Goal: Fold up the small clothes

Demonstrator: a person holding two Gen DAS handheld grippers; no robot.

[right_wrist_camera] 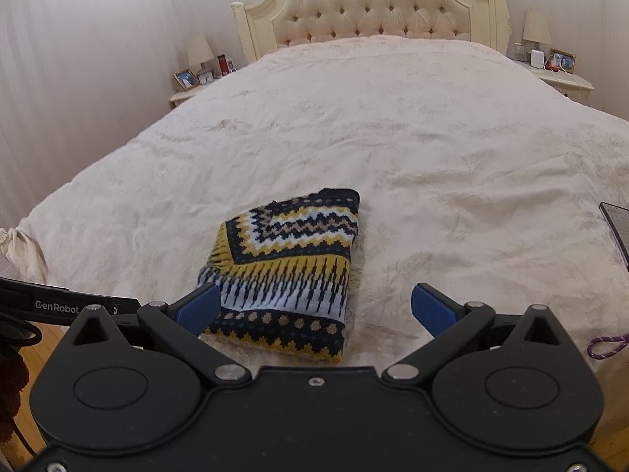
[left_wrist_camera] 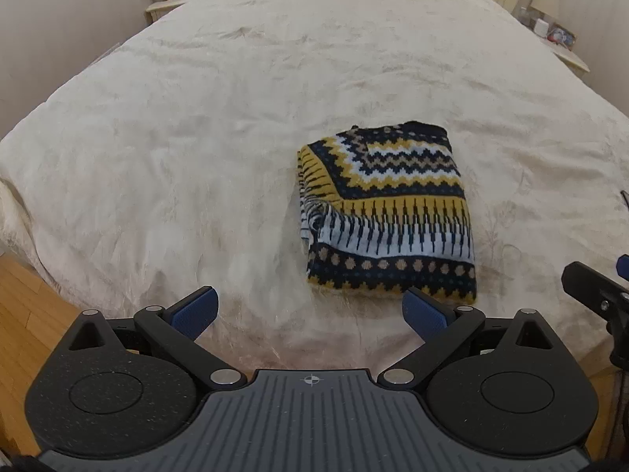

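Note:
A knitted garment with navy, yellow, white and tan zigzag bands [left_wrist_camera: 387,212] lies folded into a compact rectangle on the cream bedspread [left_wrist_camera: 196,137]. It also shows in the right wrist view [right_wrist_camera: 287,275]. My left gripper [left_wrist_camera: 310,312] is open and empty, just in front of the garment's near edge and to its left. My right gripper [right_wrist_camera: 316,308] is open and empty, its left blue pad [right_wrist_camera: 198,308] over the garment's near left corner. Part of the right gripper shows at the right edge of the left wrist view [left_wrist_camera: 597,295].
A tufted headboard [right_wrist_camera: 373,4] stands at the far end. Nightstands with lamps and photo frames flank the bed [right_wrist_camera: 188,86] [right_wrist_camera: 558,74]. A dark phone [right_wrist_camera: 617,228] and a purple cord [right_wrist_camera: 607,344] lie at the right. Wooden floor [left_wrist_camera: 23,314] shows at the left.

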